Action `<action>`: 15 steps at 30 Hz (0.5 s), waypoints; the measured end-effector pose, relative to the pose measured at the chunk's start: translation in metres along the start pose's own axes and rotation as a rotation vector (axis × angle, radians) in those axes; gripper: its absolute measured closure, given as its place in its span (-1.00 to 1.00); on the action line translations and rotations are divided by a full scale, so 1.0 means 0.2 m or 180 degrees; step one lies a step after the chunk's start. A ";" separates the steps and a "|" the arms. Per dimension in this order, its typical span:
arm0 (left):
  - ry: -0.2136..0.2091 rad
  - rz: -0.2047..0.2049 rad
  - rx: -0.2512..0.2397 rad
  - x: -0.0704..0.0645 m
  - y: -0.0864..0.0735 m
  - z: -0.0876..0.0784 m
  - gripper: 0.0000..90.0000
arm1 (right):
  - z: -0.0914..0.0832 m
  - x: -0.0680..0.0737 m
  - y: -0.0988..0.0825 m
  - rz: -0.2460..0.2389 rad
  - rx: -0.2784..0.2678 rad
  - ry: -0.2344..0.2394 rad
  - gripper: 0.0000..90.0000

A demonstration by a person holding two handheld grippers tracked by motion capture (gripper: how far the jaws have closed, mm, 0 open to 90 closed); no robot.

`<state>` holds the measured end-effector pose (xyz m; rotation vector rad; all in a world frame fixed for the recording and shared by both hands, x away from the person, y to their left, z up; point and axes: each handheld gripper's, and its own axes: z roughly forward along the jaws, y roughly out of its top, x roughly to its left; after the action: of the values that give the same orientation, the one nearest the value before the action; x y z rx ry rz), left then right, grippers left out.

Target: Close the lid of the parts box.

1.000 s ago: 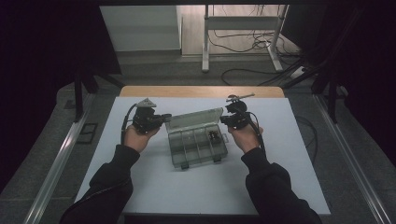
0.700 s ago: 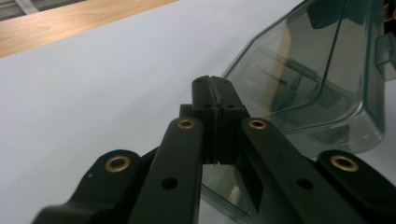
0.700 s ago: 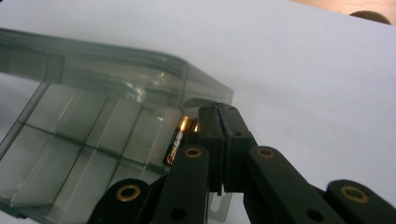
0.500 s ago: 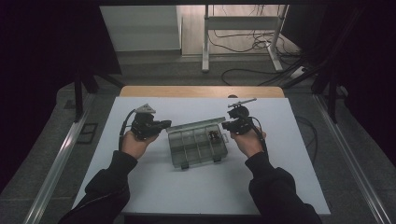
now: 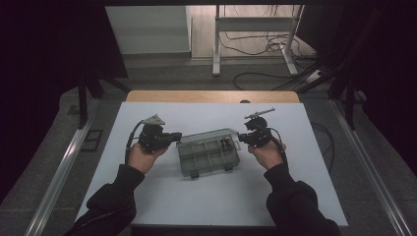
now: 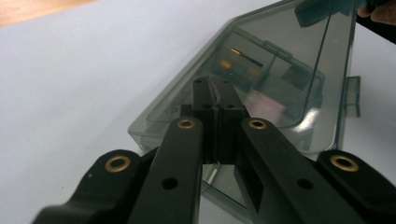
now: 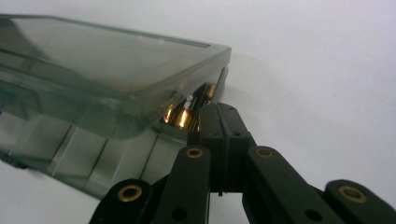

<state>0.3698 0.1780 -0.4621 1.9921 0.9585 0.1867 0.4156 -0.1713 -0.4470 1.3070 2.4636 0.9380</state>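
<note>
A smoky clear compartment box (image 5: 209, 156) lies in the middle of the white table (image 5: 147, 196). Its hinged lid (image 7: 107, 56) hangs low over the base, a narrow gap still showing. Gold-and-black batteries (image 7: 187, 112) lie in one end compartment, seen through that gap. My left gripper (image 5: 178, 137) is shut with nothing in it, its tips (image 6: 215, 91) against the box's left end under the tilted lid (image 6: 280, 70). My right gripper (image 5: 239, 138) is also shut and bare, its tips (image 7: 219, 116) at the box's right end beside the batteries.
A wooden strip (image 5: 211, 96) runs along the table's far edge. Beyond it on the floor stand a metal frame (image 5: 216, 49) and loose cables (image 5: 255, 46). Metal rails (image 5: 59, 172) flank the table. White tabletop lies bare in front of the box.
The lid stood raised a second ago and has swung down over the base. Both grippers came a little toward me with it, still shut.
</note>
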 end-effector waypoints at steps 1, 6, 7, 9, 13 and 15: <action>-0.0009 0.0003 0.0013 -0.01 0.00 0.00 0.98 | 0.00 0.00 0.00 -0.0030 -0.0003 0.0000 0.97; -0.0011 0.0020 0.0059 -0.03 -0.03 0.00 0.98 | -0.03 0.00 -0.02 -0.0048 -0.0067 -0.0004 0.97; -0.0012 0.0023 0.0067 -0.04 -0.03 0.00 0.98 | -0.03 0.00 -0.02 -0.0062 -0.0073 0.0000 0.97; -0.0020 0.0012 0.0069 -0.05 -0.04 -0.01 0.98 | -0.04 -0.01 -0.03 -0.0069 -0.0074 -0.0005 0.98; -0.0020 0.0007 0.0104 -0.07 -0.07 -0.01 0.98 | -0.06 -0.01 -0.04 -0.0053 -0.0112 0.0015 0.97; -0.0012 0.0019 0.0122 -0.08 -0.08 -0.01 0.98 | -0.07 -0.01 -0.04 -0.0065 -0.0126 0.0019 0.98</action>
<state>0.3489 0.1722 -0.4693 2.0298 0.9604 0.1690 0.4054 -0.1827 -0.4418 1.2660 2.4451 0.9822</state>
